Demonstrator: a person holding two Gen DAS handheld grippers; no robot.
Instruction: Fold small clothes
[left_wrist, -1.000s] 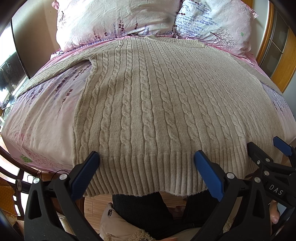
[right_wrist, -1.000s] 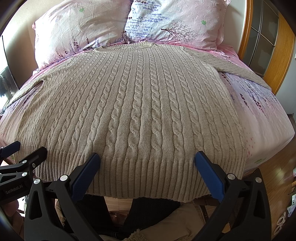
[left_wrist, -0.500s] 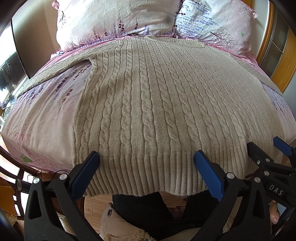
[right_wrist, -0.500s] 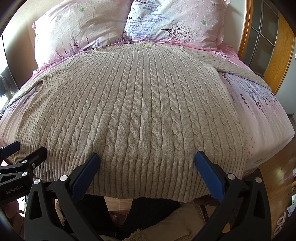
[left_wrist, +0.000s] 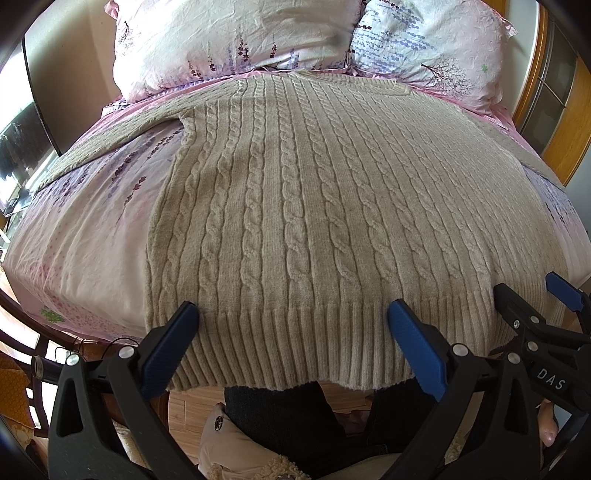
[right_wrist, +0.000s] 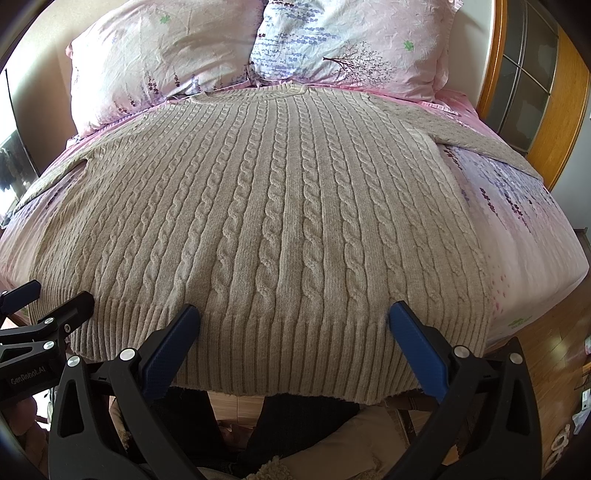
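Observation:
A beige cable-knit sweater (left_wrist: 314, 206) lies flat on the bed, collar toward the pillows, ribbed hem hanging over the near bed edge; it also fills the right wrist view (right_wrist: 280, 221). Its sleeves spread out to the left (left_wrist: 110, 144) and right (right_wrist: 484, 140). My left gripper (left_wrist: 291, 325) is open, its blue pads (left_wrist: 166, 347) spread over the left half of the hem. My right gripper (right_wrist: 291, 325) is open over the right half of the hem. Each gripper shows in the other's view, the right gripper (left_wrist: 532, 325) and the left gripper (right_wrist: 44, 317).
Two floral pillows (left_wrist: 236, 37) (right_wrist: 351, 37) lie at the head of the pink bedsheet (left_wrist: 81, 240). A wooden frame with glass panes (right_wrist: 535, 92) stands at the right. A person's dark-clothed legs (left_wrist: 295, 424) and wooden floor (right_wrist: 546, 369) are below the bed edge.

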